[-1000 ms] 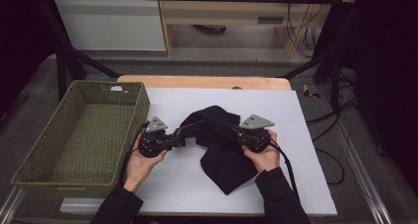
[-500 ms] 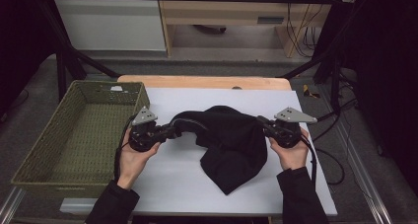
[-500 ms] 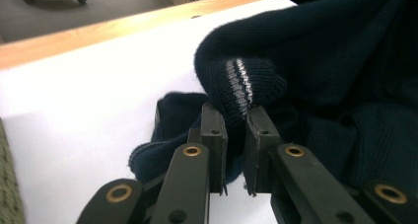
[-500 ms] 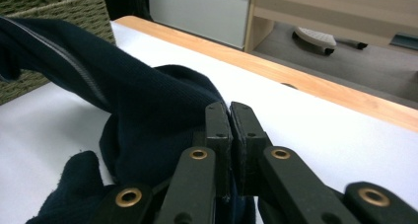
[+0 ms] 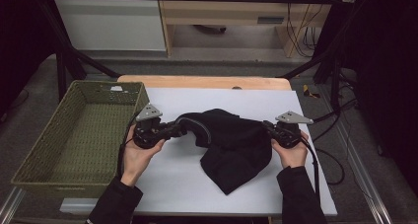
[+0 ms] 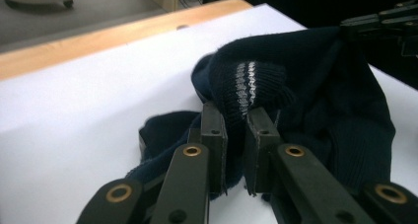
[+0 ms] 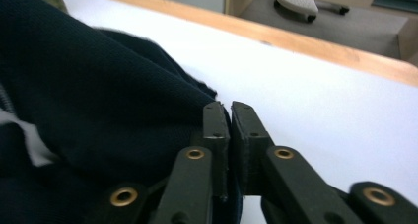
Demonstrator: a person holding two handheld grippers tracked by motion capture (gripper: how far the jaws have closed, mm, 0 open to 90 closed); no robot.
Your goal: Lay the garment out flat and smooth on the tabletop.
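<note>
- White tabletop (image 5: 162, 184) carries a dark navy knitted garment (image 5: 231, 140), stretched between both hands near the middle.
- Left tongs (image 6: 235, 116) pinch its ribbed, white-striped cuff.
- Right tongs (image 7: 226, 110) are pressed together on the garment's opposite edge.
- Green woven basket (image 5: 39, 150) sits just left of the left hand.

High view: fixed above the person's edge of the table (image 5: 162, 184), facing forward and down, far enough to take in both hands; left gripper view: rides just behind the left gripper (image 6: 235, 116), looking along its jaws, very close to the dark garment (image 6: 315, 100) pinched there; right gripper view: same mounting on the right gripper (image 7: 226, 109), equally close; all three share the garment and the white tabletop around it.
</note>
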